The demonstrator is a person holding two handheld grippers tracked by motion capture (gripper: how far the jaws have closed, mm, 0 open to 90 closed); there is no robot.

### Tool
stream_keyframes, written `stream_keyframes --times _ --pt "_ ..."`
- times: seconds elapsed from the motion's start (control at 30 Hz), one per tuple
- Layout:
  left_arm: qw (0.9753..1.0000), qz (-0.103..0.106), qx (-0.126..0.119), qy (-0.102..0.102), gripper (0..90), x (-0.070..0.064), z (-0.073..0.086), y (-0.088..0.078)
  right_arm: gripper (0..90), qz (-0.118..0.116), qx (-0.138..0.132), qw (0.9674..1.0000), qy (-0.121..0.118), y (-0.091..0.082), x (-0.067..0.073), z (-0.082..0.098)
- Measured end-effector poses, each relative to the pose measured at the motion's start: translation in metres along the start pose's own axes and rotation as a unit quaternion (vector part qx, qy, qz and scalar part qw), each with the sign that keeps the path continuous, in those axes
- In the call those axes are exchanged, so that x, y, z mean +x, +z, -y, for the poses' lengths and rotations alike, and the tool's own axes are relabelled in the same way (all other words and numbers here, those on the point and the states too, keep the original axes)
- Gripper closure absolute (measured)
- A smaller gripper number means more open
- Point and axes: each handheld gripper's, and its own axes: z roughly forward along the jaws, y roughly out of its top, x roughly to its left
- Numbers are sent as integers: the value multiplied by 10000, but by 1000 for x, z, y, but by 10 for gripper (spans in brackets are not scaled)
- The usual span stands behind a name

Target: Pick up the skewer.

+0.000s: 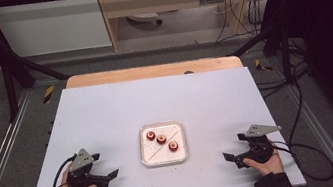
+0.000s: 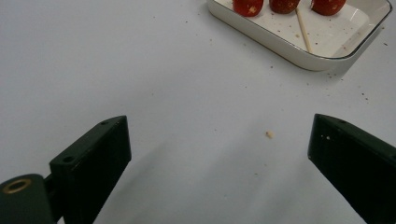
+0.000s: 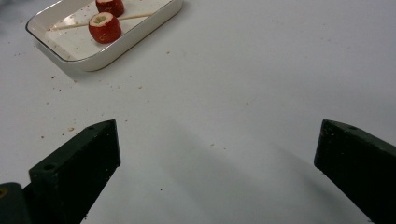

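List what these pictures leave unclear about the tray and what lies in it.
- Red fruit pieces: the left gripper view's top edge cuts them off.
- Third piece: the right gripper view shows two; its top edge cuts the tray.
- Wooden skewer: too thin in the high view to tell whether it touches the pieces.

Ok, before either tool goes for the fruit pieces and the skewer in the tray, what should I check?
1. Left tool open, nothing between jaws: ok.
2. Right tool open, nothing between jaws: ok.
3. White tray between both tools, flat on the table: ok.
4. Three red fruit pieces inside the tray, apart from each other: ok.
5. Wooden skewer lying loose in the tray: ok.
6. Whether the skewer touches a piece: cannot tell.
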Motion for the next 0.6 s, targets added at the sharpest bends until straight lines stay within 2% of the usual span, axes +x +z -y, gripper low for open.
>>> stream_keyframes --times 0.5,0.6 --pt "10000 36 -3 4 52 -8 -8 2 7 -38 10 10000 12 0 1 0" --pt "10000 46 70 19 52 -11 -9 6 6 -34 -14 10000 -11 0 0 0"
